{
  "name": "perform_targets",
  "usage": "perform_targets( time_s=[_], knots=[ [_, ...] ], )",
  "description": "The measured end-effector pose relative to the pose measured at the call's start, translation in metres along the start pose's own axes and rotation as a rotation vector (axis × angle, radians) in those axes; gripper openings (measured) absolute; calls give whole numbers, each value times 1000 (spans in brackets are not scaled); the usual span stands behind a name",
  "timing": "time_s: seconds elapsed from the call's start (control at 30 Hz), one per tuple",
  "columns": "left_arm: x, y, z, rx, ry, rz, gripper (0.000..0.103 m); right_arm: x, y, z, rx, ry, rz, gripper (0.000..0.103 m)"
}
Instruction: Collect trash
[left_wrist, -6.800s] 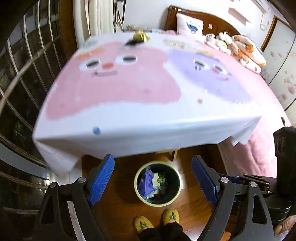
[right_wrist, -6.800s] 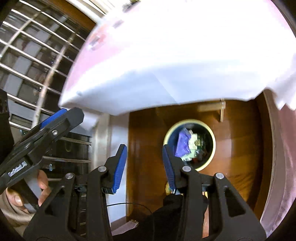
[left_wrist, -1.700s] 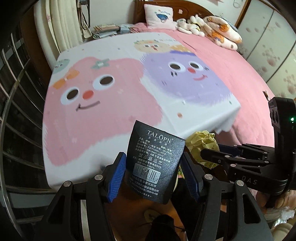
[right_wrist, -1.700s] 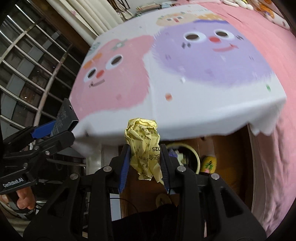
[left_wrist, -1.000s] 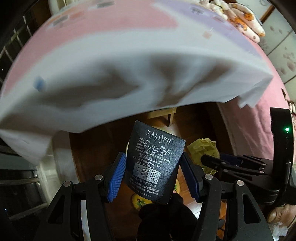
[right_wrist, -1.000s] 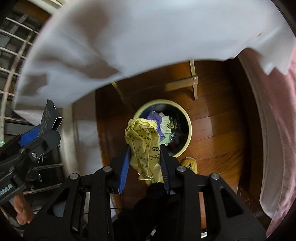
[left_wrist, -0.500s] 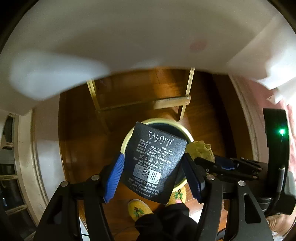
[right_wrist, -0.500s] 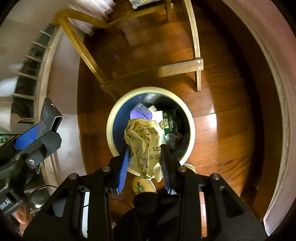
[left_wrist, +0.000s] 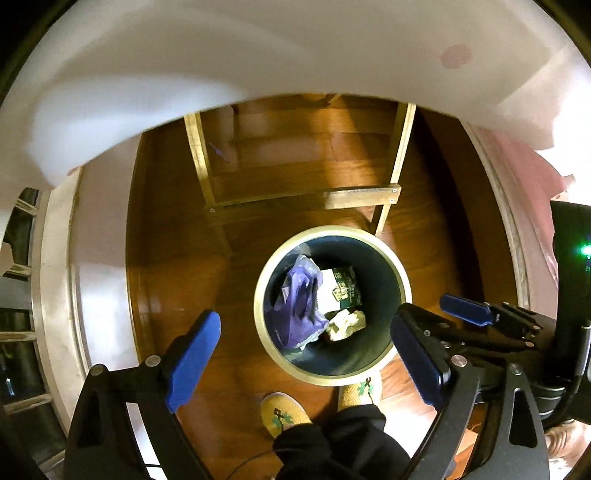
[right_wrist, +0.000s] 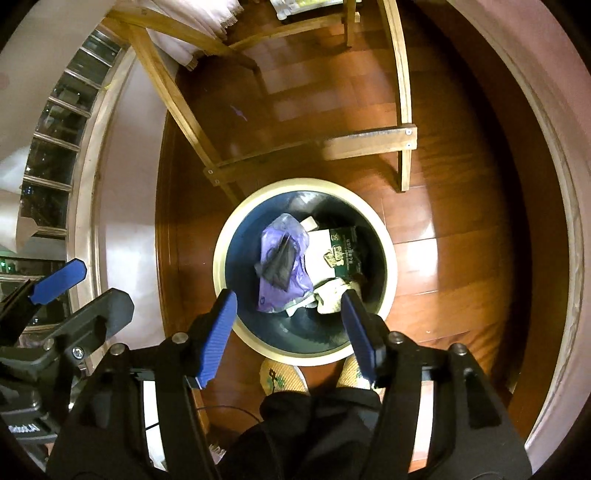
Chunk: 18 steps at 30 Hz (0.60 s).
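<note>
Both hands just let go; the left gripper (left_wrist: 306, 354) and the right gripper (right_wrist: 290, 326) have opened their jaws and hold nothing; the crumpled yellow paper ball (right_wrist: 334, 295) and the flat black label card (right_wrist: 279, 264) now lie in the round cream-rimmed dark bin (right_wrist: 221, 258) right below (feet beside it); this load is done.

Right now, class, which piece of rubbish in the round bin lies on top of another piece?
The black card tag: it rests on the purple plastic bag, unlike the green-and-white packet and crumpled yellow paper beside it.
</note>
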<state>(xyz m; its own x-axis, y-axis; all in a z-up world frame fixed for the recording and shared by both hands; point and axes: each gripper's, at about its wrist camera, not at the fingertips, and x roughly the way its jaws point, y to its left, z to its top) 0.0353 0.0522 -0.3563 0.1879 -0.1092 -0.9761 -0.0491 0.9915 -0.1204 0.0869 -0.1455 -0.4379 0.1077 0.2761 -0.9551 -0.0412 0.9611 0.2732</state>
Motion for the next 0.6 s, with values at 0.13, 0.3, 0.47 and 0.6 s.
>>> perform_targets(
  time_s=[0.13, 0.3, 0.47, 0.6],
  knots=[
    [-21, 7, 2, -23, -19, 4, 94, -10, 3, 2, 3, -17, -2, 57],
    [-41, 9, 5, -39, -31, 16, 94, -26, 5, 2, 5, -35, -5, 58],
    [-68, 5, 8, -31, -62, 29, 94, -50, 10, 4, 11, -60, -8, 58],
    [-95, 1, 12, -27, -88, 24, 94, -78, 16, 4, 9, -84, -10, 58]
  ],
)
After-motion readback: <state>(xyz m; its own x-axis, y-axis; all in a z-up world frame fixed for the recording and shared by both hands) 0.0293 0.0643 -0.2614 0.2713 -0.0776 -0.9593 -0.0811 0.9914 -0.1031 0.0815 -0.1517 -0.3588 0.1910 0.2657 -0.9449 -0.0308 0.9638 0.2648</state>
